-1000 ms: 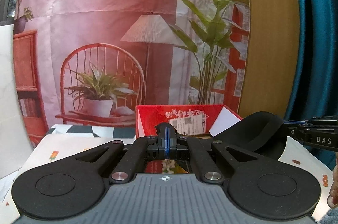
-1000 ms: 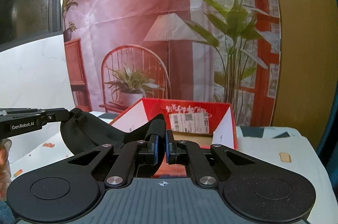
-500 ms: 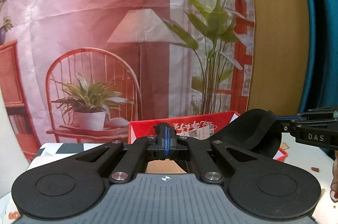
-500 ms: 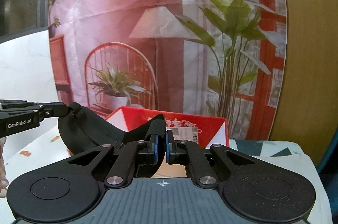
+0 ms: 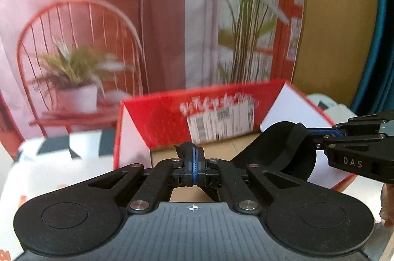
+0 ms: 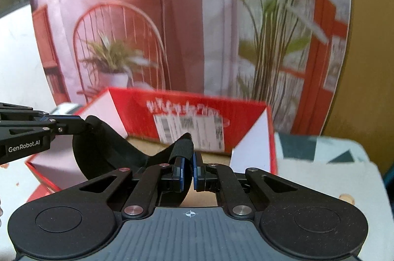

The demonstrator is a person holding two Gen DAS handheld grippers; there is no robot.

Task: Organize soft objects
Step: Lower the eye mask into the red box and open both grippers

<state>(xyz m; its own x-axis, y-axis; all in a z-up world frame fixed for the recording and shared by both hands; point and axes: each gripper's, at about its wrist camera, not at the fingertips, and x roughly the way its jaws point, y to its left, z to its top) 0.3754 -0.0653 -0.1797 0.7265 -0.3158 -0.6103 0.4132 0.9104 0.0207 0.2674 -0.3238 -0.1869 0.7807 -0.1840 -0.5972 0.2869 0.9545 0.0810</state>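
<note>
A soft black curved pad (image 5: 278, 150) hangs stretched between my two grippers, over the open red cardboard box (image 5: 170, 113). My left gripper (image 5: 194, 163) is shut on one end of the pad. My right gripper (image 6: 188, 168) is shut on the other end, where the black fabric (image 6: 182, 146) sticks up between the fingers. In the right wrist view the pad (image 6: 103, 150) bows down above the box (image 6: 246, 113), and the left gripper enters from the left edge. The box shows a brown floor and a shipping label on its back wall.
The box stands on a table with a white patterned cloth (image 6: 320, 157). A printed backdrop of a chair, a lamp and plants (image 5: 147, 27) hangs right behind the box. A teal curtain (image 5: 386, 39) is at the far right.
Both grippers have moved forward and tipped down toward the box with the black pad between them. The box now looks bigger and its inside floor shows.
</note>
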